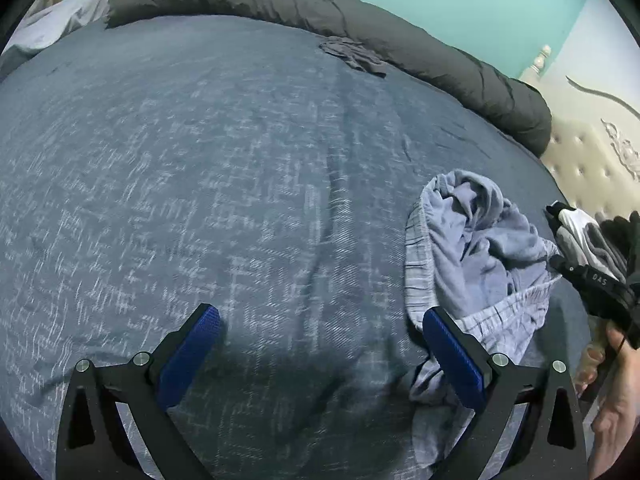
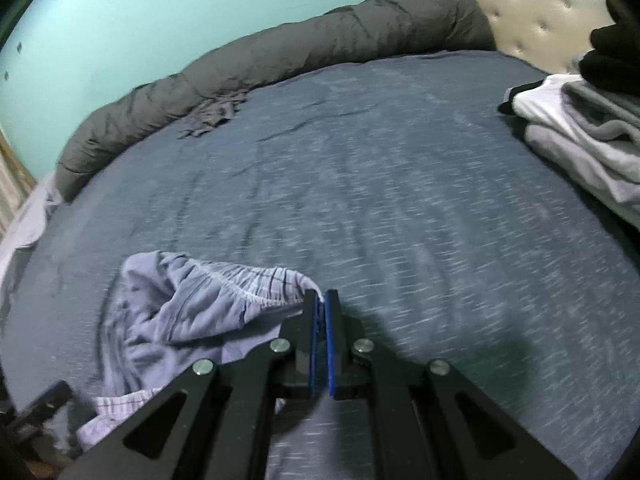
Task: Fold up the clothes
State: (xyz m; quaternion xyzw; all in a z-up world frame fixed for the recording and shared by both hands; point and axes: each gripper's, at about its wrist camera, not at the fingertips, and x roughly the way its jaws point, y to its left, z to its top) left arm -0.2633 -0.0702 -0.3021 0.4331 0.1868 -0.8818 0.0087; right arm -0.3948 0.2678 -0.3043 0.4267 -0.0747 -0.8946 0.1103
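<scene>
A crumpled pair of light blue plaid shorts (image 1: 476,256) lies on the blue bedsheet (image 1: 240,184). My left gripper (image 1: 320,320) is open above the sheet, its right finger just left of the shorts, nothing between the pads. In the right wrist view my right gripper (image 2: 321,300) is shut on the elastic waistband of the shorts (image 2: 192,304), which trail off to the left. The right gripper's black body (image 1: 592,280) and the person's hand (image 1: 616,412) show at the right edge of the left wrist view.
A rolled dark grey duvet (image 1: 360,36) runs along the far edge of the bed. A small dark grey garment (image 1: 354,54) lies next to it. A stack of folded white, grey and black clothes (image 2: 580,132) sits at the right, near the tufted headboard (image 2: 532,12).
</scene>
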